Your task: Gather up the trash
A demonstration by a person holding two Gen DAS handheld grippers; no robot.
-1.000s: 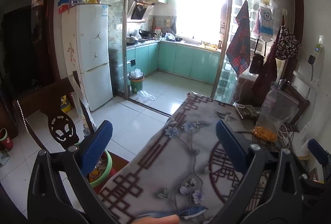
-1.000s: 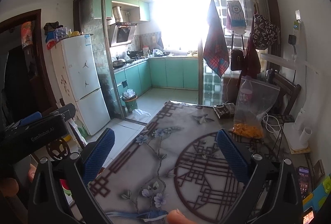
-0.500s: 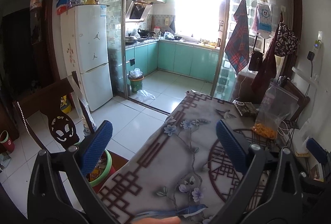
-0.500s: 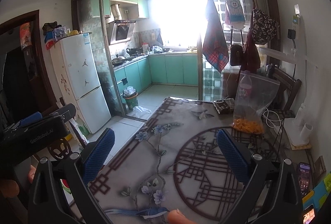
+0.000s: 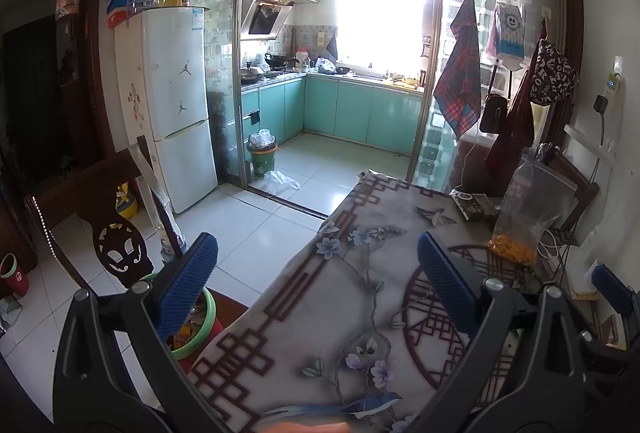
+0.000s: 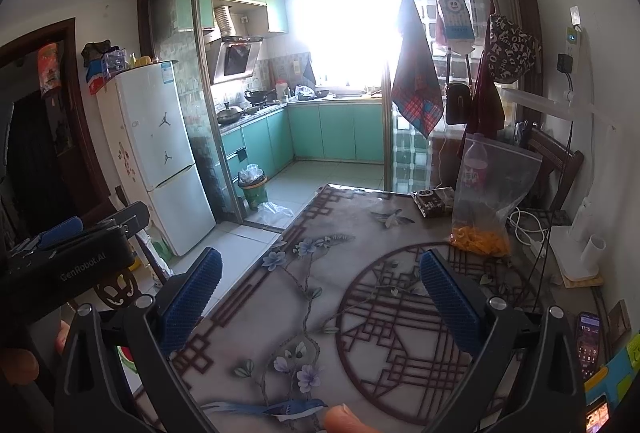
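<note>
Overhead, both grippers hover above the table point(image 6: 248, 297): left gripper point(image 5: 316, 277) and right gripper point(image 6: 320, 287) gape apart, empty. Likely trash, the dark wrapper point(image 6: 434, 202), lies at the far edge beside the clear bag point(image 6: 492, 193). Reach forward level, straddle it, then close.

Little differs from a second ago. In the left wrist view the clear bag of orange snacks point(image 5: 520, 217) and the dark packet point(image 5: 474, 205) beside it sit a little further left and lower in frame. In the right wrist view the same bag point(image 6: 488, 193) sits higher, and more of the table point(image 6: 320, 273) shows near the camera.
</note>
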